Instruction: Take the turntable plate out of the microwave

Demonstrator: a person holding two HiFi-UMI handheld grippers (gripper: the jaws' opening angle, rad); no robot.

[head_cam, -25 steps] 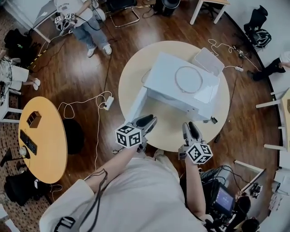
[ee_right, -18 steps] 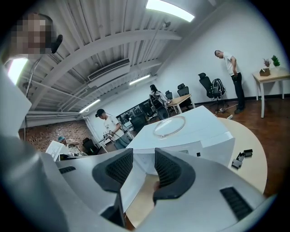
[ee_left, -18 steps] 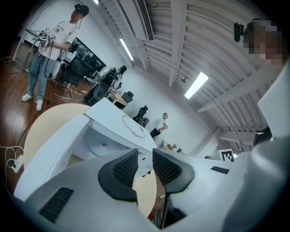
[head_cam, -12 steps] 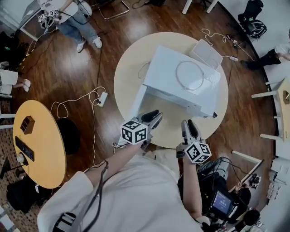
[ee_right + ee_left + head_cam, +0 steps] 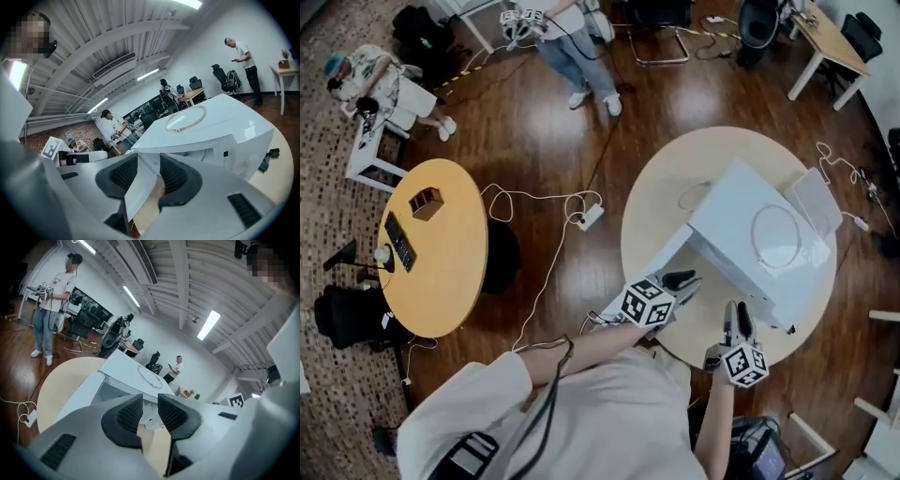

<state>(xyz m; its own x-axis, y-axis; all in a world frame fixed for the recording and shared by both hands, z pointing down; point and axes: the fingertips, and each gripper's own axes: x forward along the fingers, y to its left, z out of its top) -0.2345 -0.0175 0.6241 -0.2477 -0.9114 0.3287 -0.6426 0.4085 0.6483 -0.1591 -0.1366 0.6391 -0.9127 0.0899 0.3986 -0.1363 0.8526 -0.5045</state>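
Head view shows microwave (image 5: 759,234) shifted right; left gripper (image 5: 680,278) and right gripper (image 5: 738,319) both gape empty.

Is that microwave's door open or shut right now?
Open: the white microwave's door stands swung out from its front, leaving the inside exposed.

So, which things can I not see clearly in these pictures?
- Turntable plate: not seen in any view.
- Head view: the top of the microwave covers the cavity.
- Left gripper view: the left gripper blocks most of the cavity.
- Right gripper view: the open door and the right gripper cover the cavity floor.
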